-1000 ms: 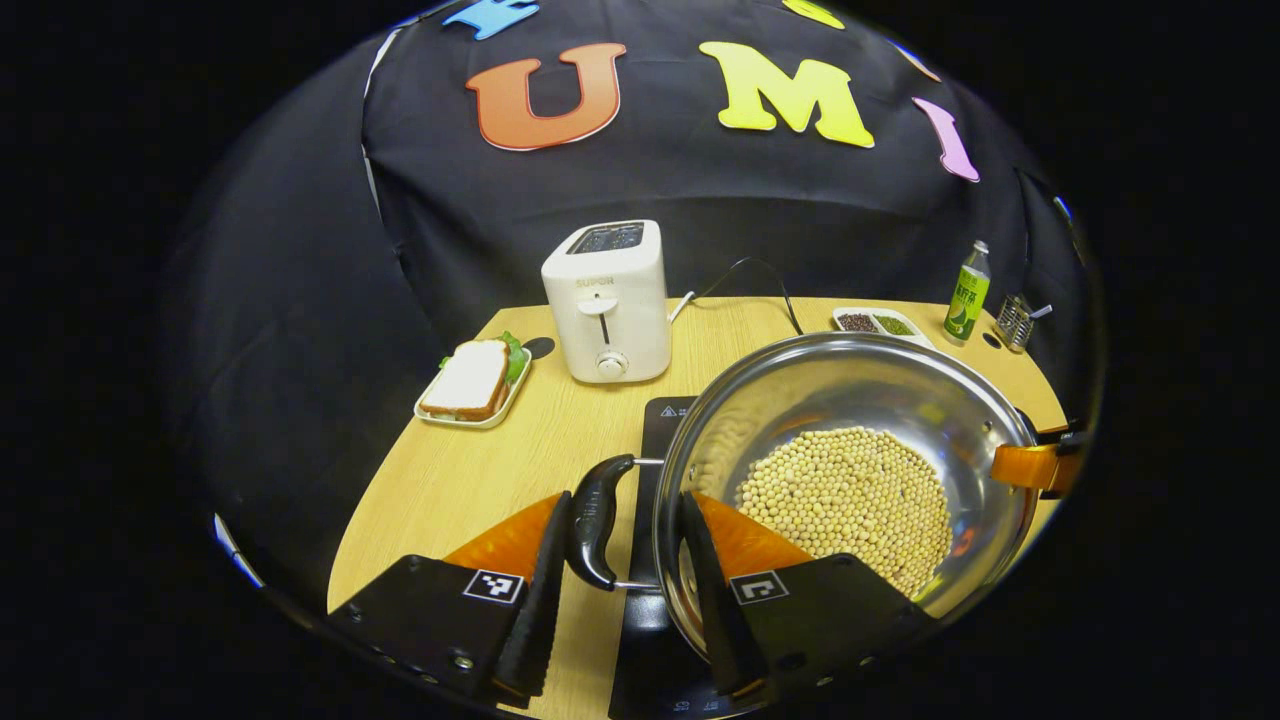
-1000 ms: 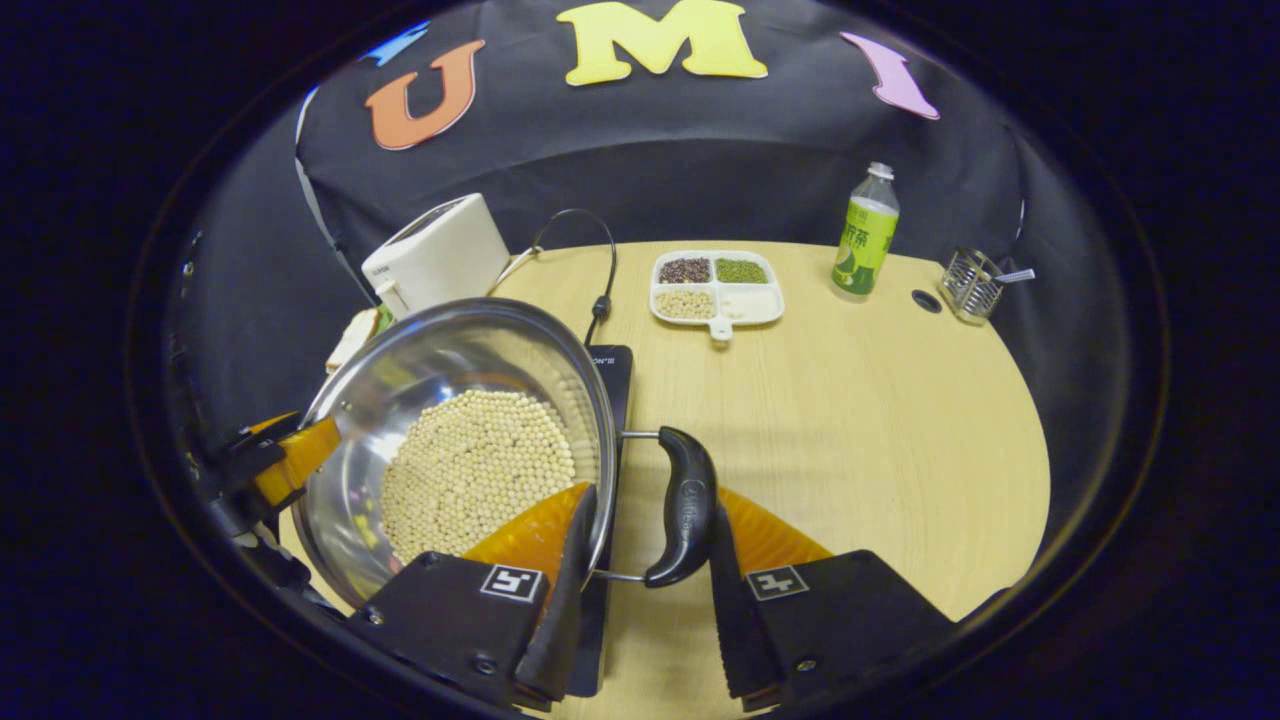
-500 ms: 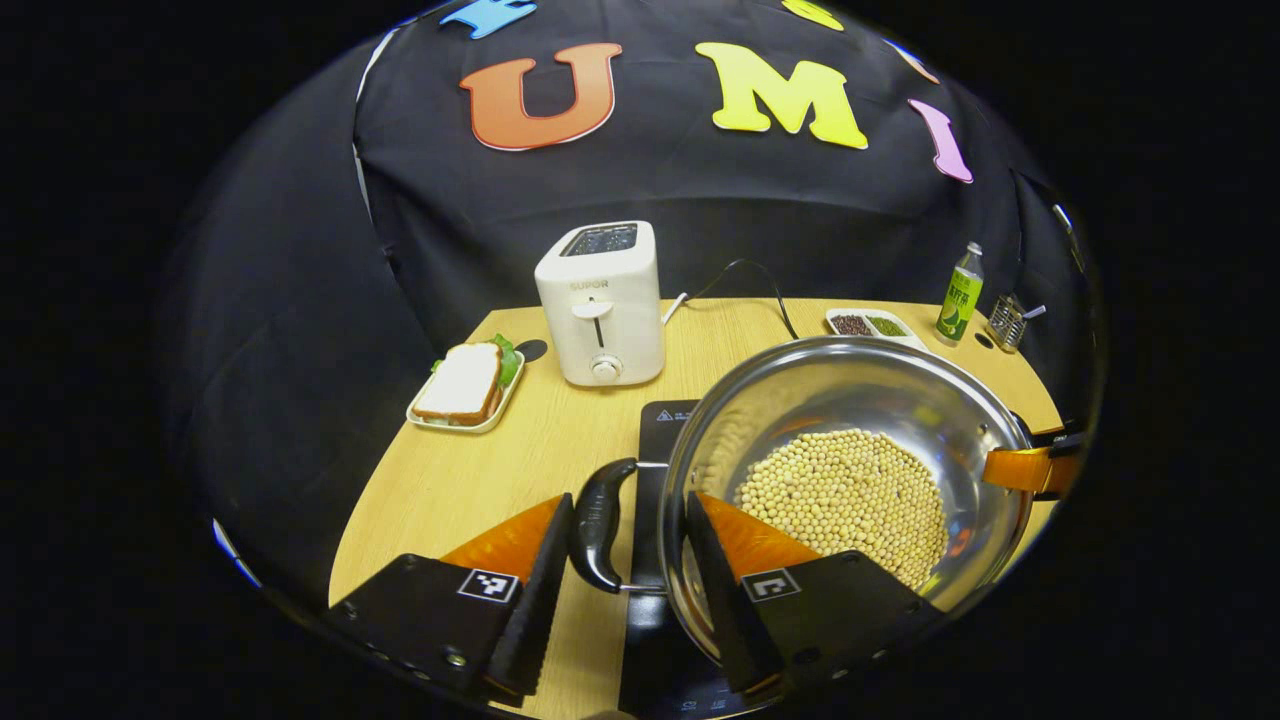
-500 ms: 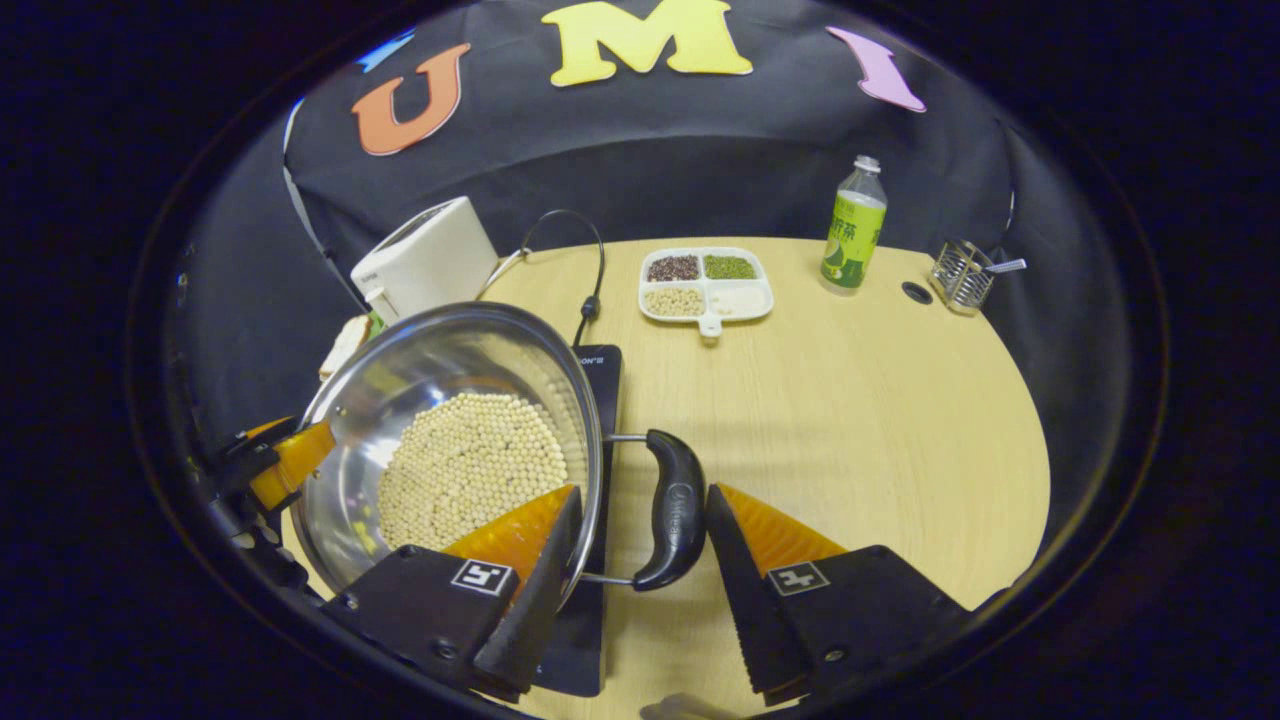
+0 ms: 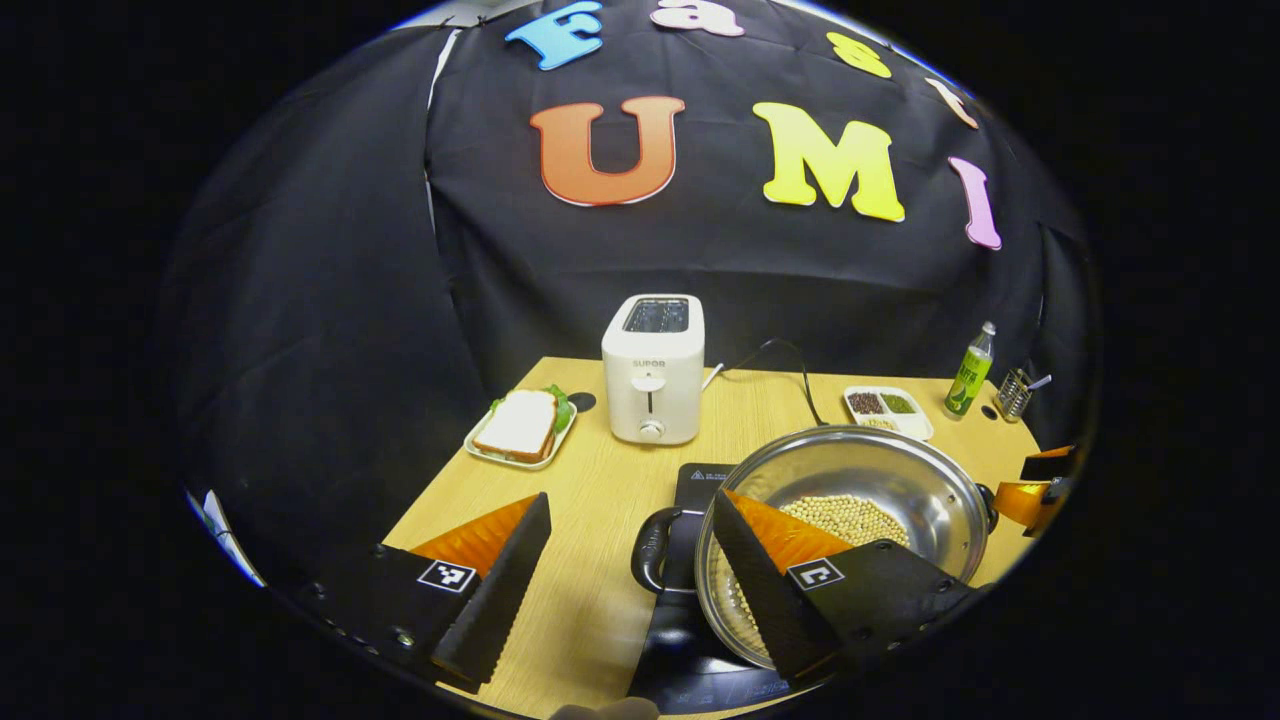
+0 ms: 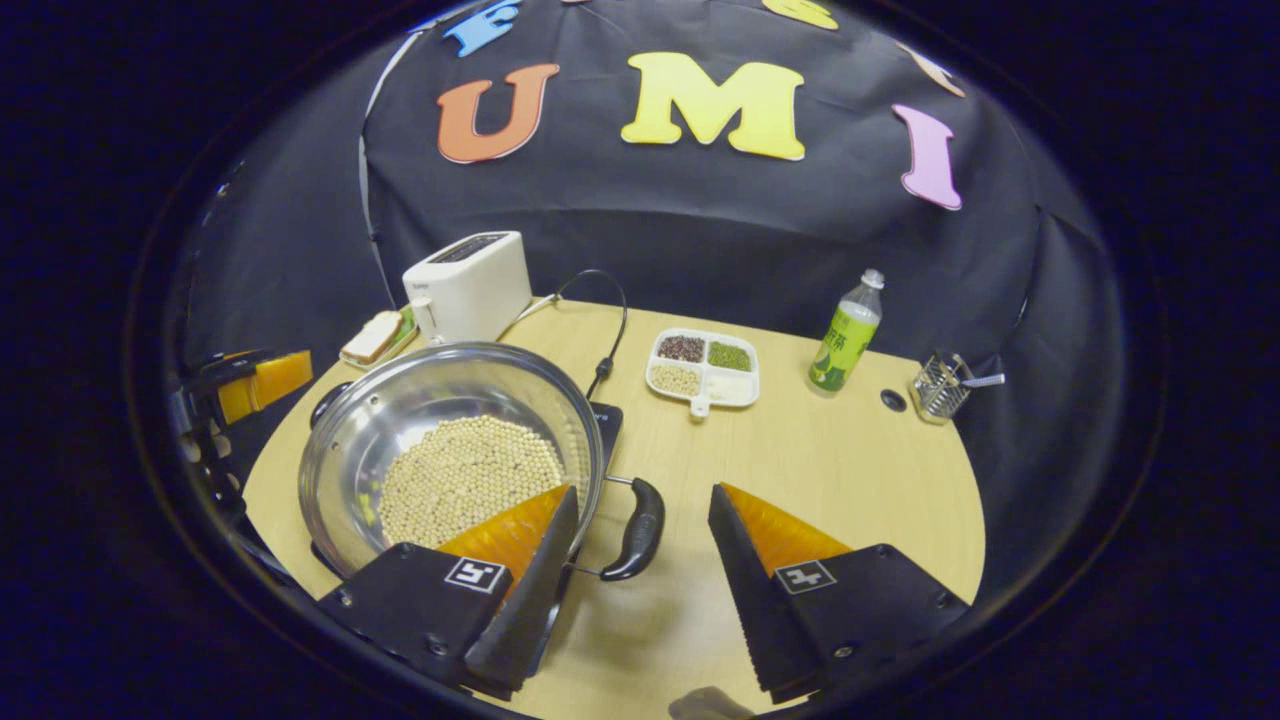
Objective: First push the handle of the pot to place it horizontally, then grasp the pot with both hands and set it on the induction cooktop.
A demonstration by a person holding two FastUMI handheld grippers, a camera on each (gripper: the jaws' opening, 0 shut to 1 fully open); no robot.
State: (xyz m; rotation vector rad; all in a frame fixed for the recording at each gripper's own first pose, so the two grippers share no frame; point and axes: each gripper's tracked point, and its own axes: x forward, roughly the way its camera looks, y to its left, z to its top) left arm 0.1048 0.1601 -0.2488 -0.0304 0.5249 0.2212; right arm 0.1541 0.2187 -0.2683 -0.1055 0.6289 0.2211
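Note:
A steel pot (image 5: 905, 478) (image 6: 400, 410) holding pale beans (image 5: 845, 517) (image 6: 470, 475) sits on the black induction cooktop (image 5: 700, 478) (image 6: 607, 420). Its two black side handles lie level. My left gripper (image 5: 630, 500) is open, drawn back from the near handle (image 5: 650, 540), with nothing between its fingers. My right gripper (image 6: 642, 492) is open too, and the other handle (image 6: 640, 525) lies below and between its fingers, untouched. Across the pot, the right gripper (image 5: 1040, 490) shows in the left gripper view and the left gripper (image 6: 250, 380) in the right gripper view.
A white toaster (image 5: 652, 368) (image 6: 468, 285) stands at the back with its cable. A sandwich tray (image 5: 520, 425) lies left of it. A divided dish (image 6: 703, 367), a green bottle (image 6: 845, 335) and a wire holder (image 6: 940, 385) sit at the back right.
Both grippers have spread wider and pulled back and up from the pot's handles, which earlier lay closely between their fingers. The pot stays on the cooktop.

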